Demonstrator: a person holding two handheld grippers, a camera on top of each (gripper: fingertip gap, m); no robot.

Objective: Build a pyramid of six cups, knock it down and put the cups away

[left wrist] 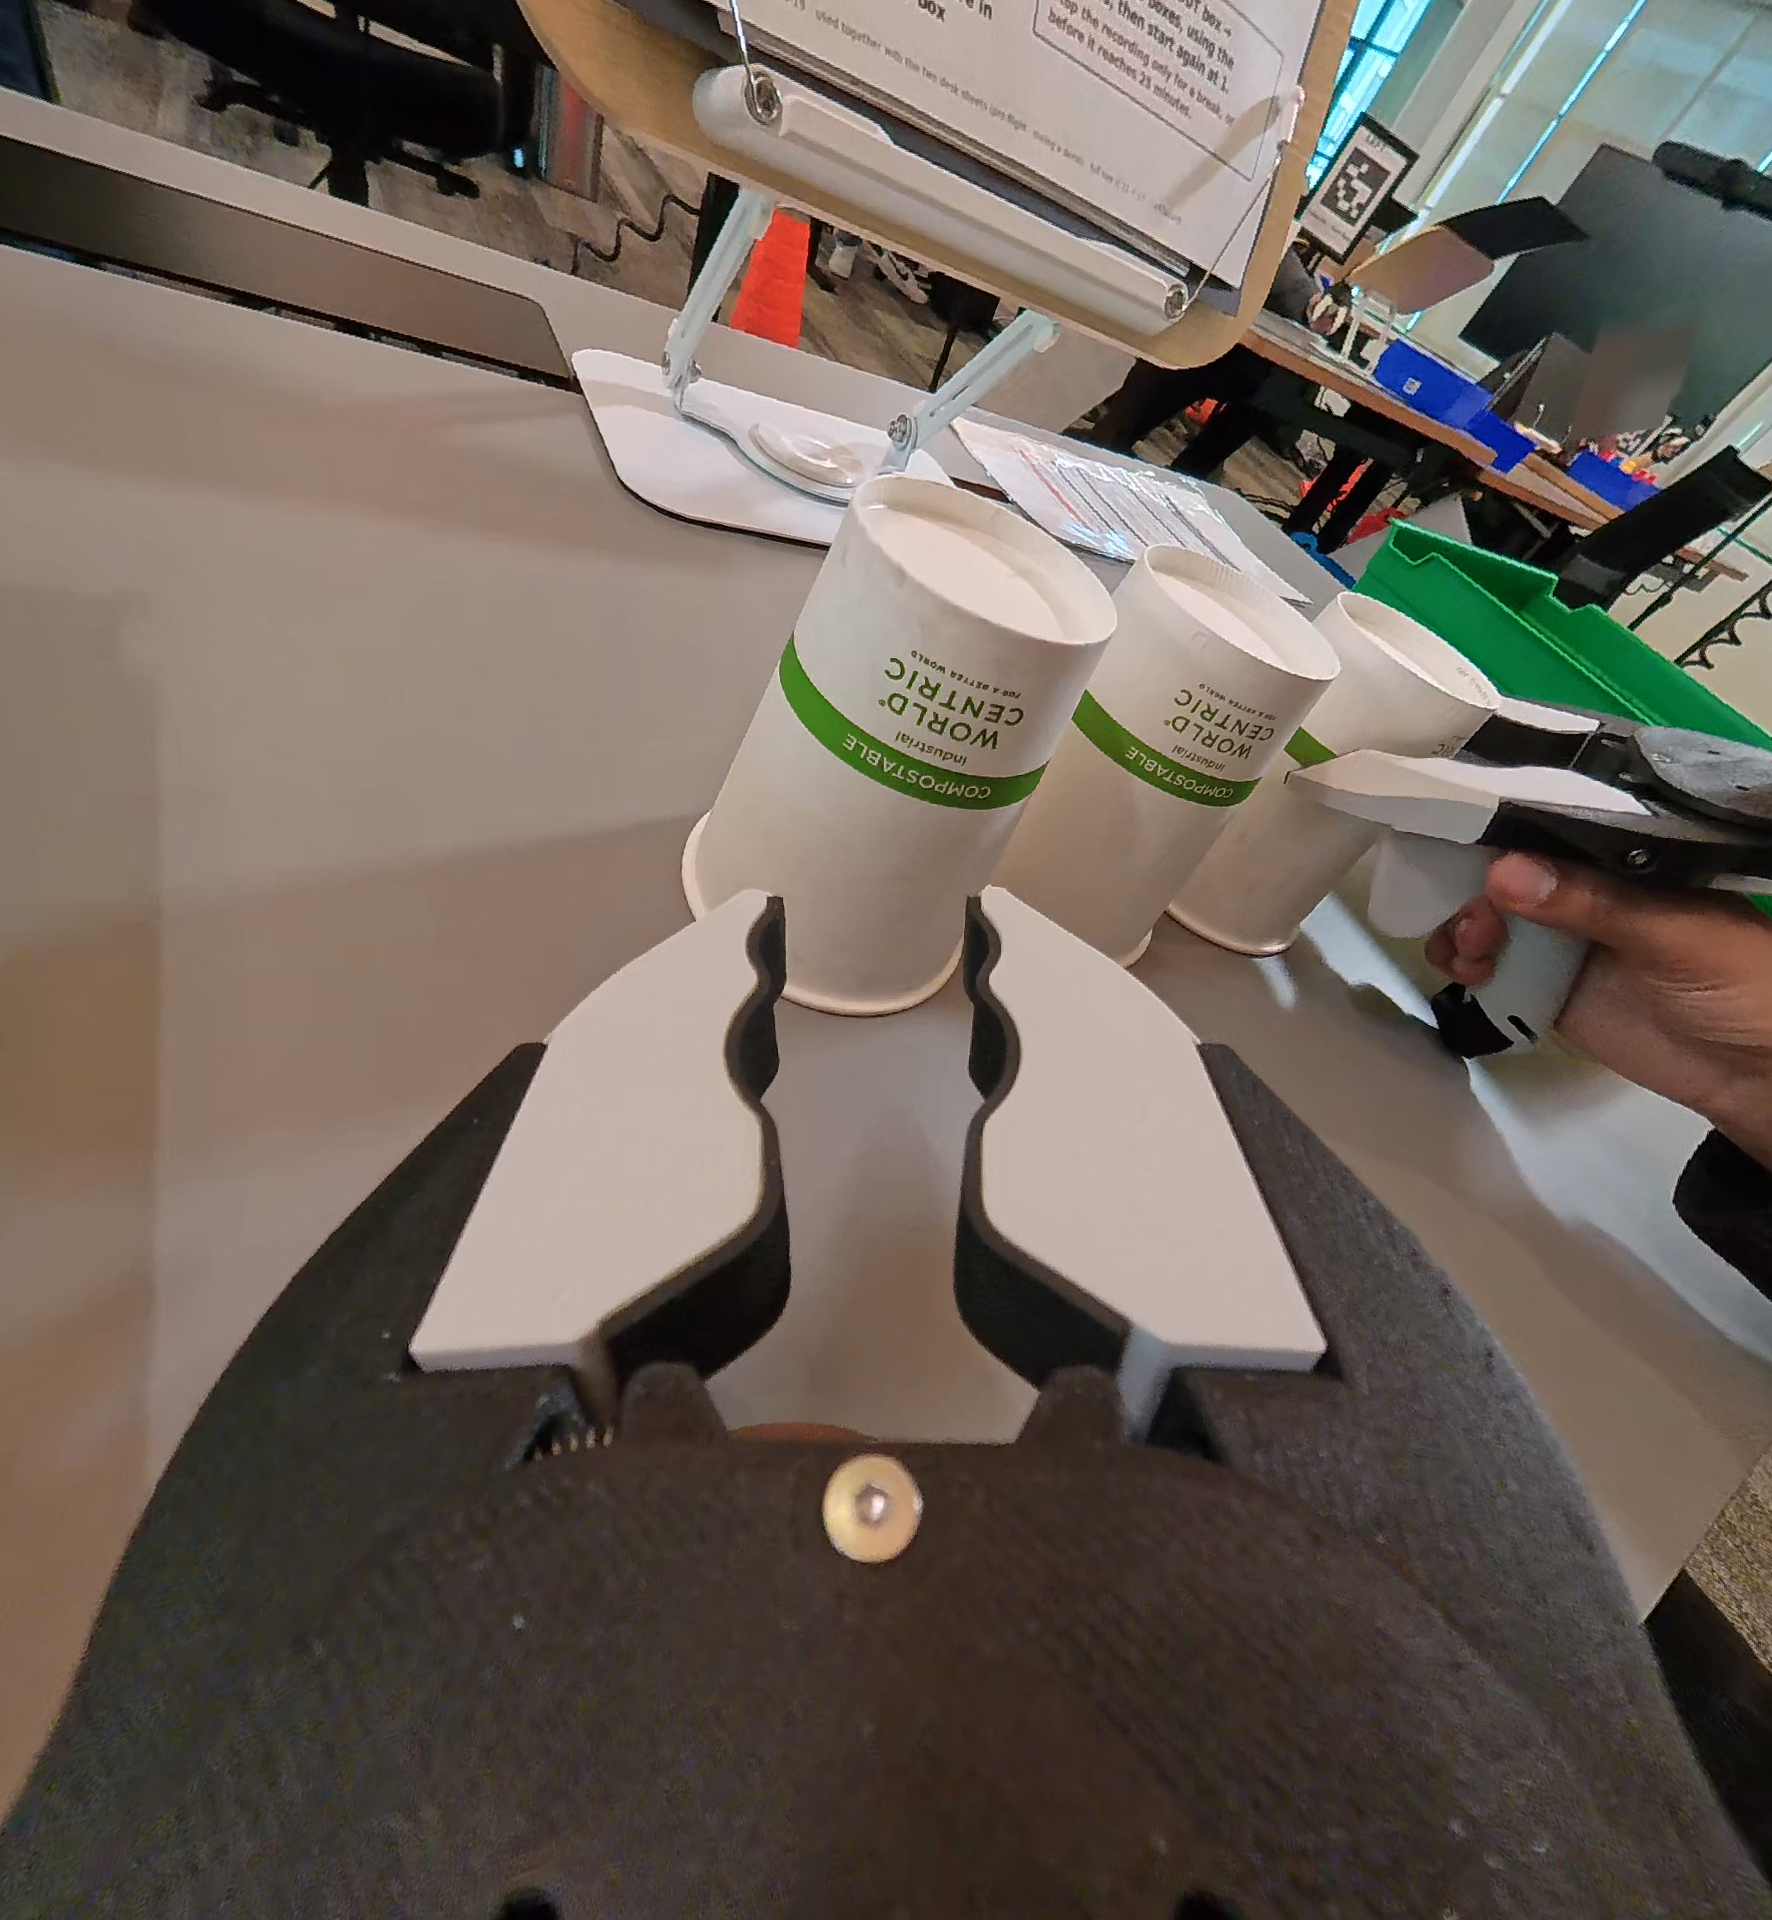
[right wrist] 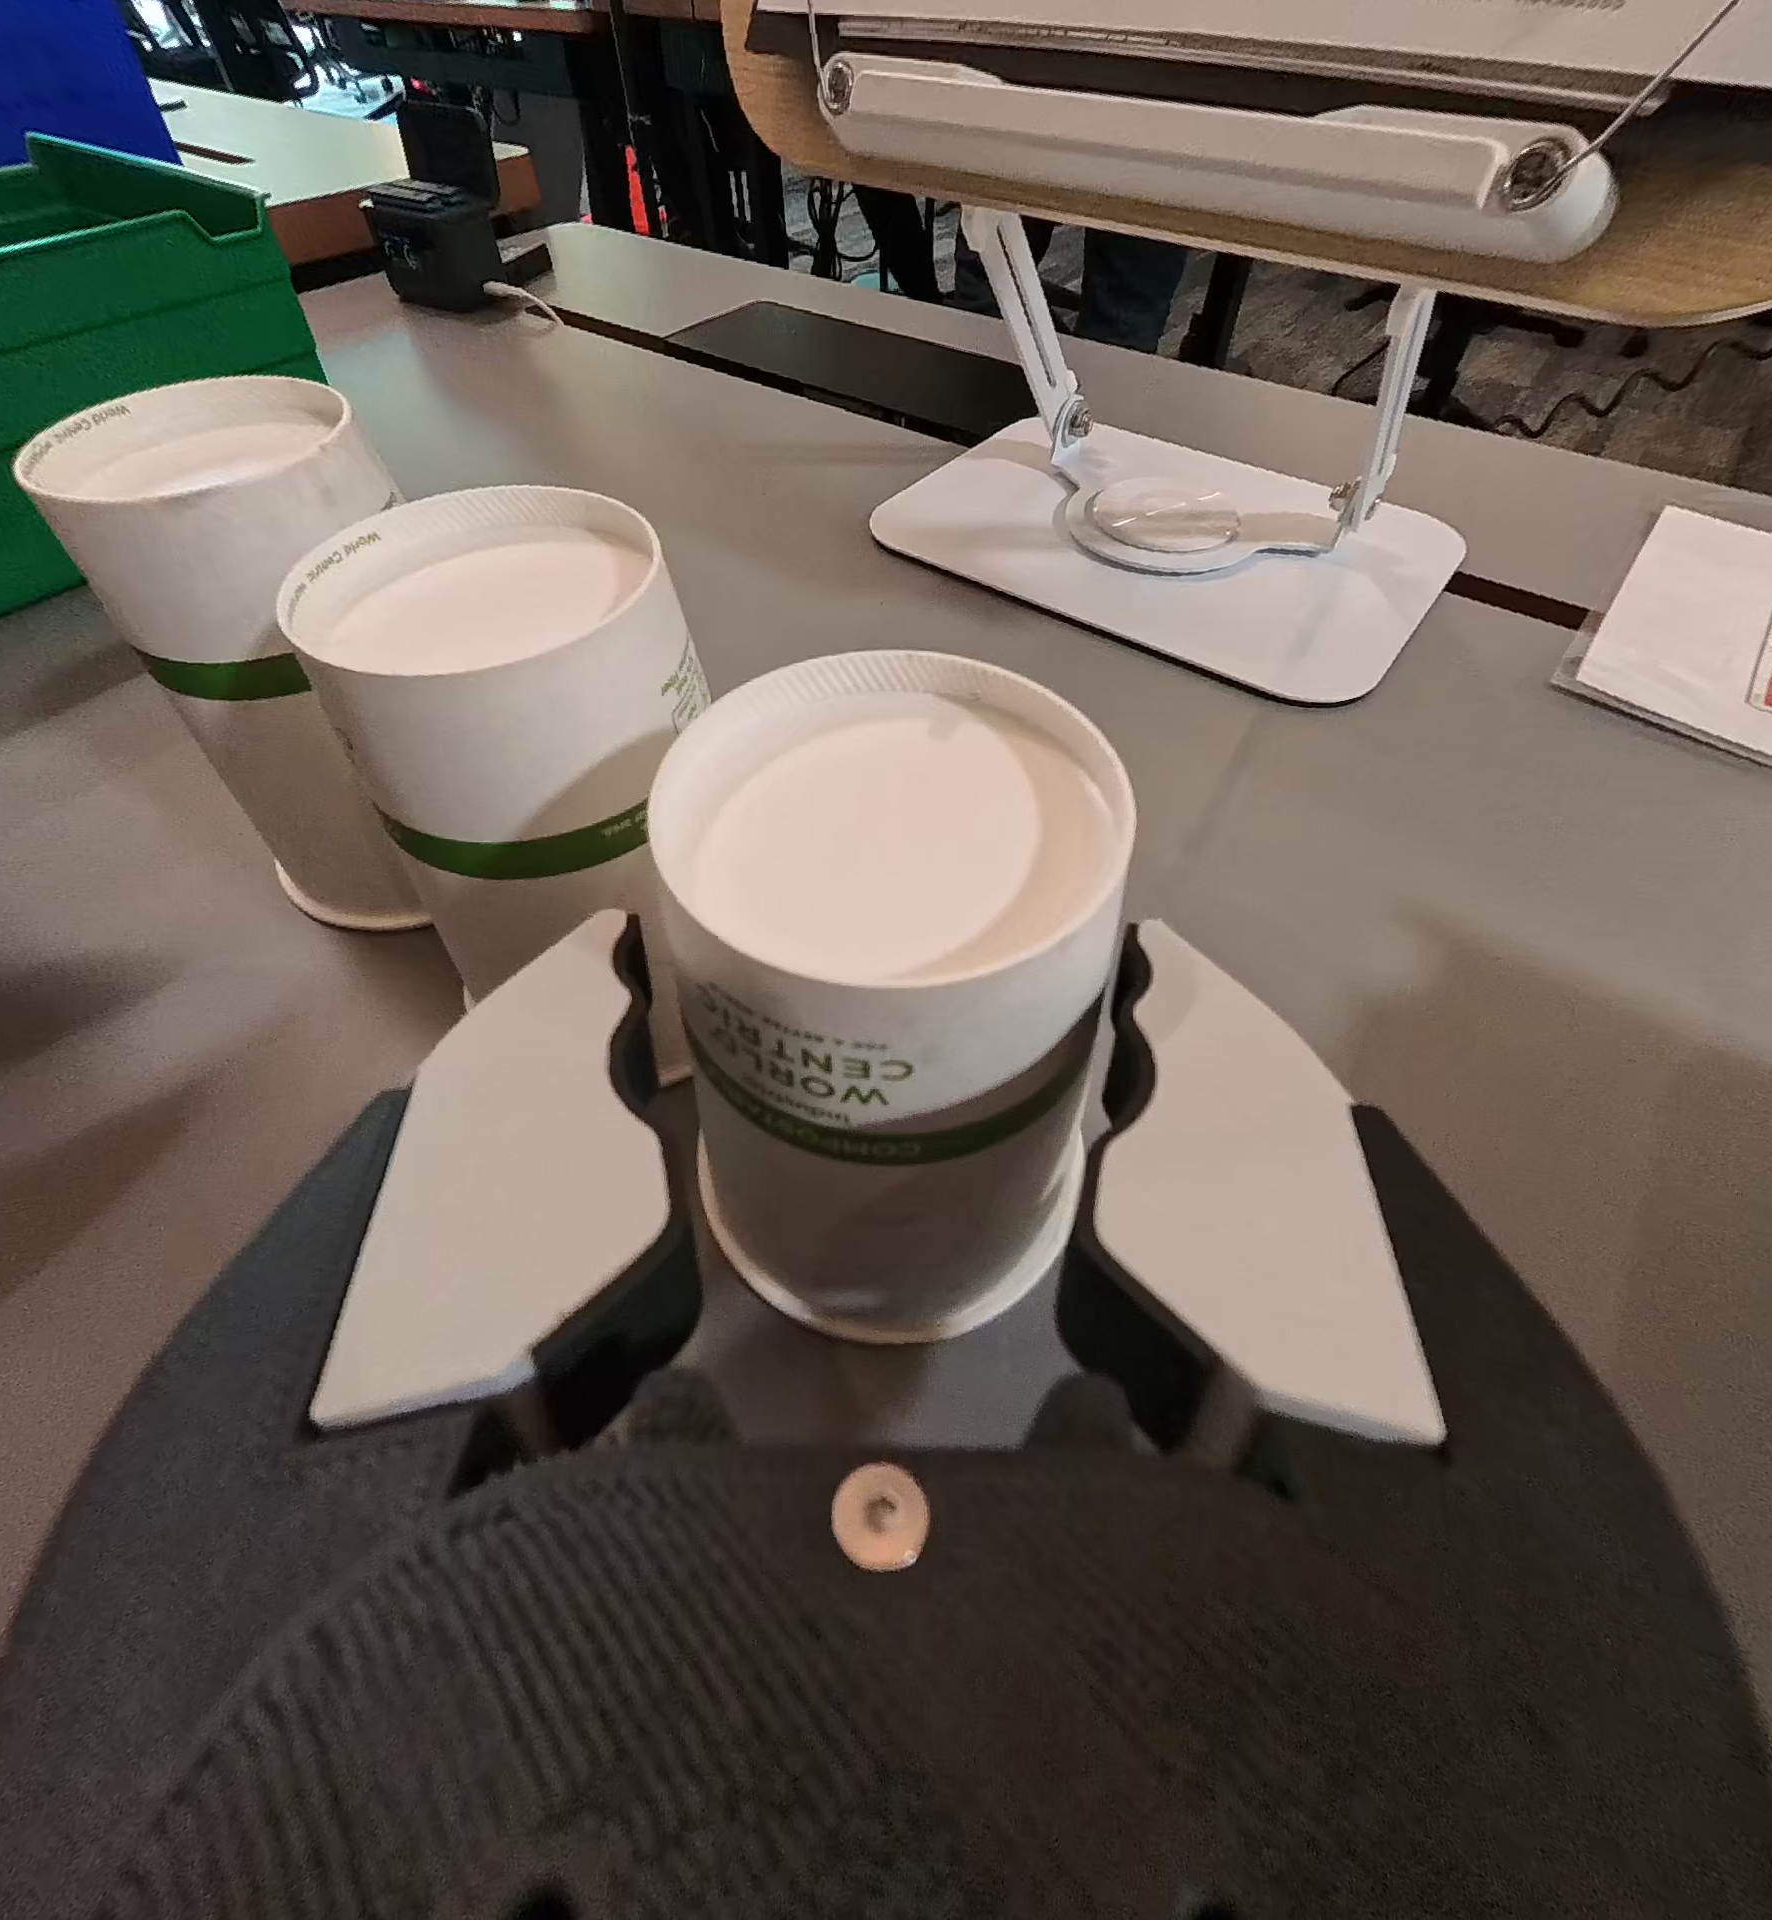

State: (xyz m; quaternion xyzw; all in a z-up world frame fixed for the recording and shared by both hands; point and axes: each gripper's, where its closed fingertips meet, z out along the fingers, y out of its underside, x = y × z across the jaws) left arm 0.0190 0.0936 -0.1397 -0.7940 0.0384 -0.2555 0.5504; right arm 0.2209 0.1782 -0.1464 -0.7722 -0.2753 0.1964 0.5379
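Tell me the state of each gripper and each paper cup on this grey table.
Left gripper: open, empty.
Right gripper: open, straddling one cup.
White green-banded paper cup between the right gripper's fingers: upside down, on the grey table.
Middle matching cup: upside down, standing.
Far matching cup: upside down, standing.

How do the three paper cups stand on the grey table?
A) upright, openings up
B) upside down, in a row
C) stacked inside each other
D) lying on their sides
B: each paper cup shows its closed base on top and its wide rim on the grey table.
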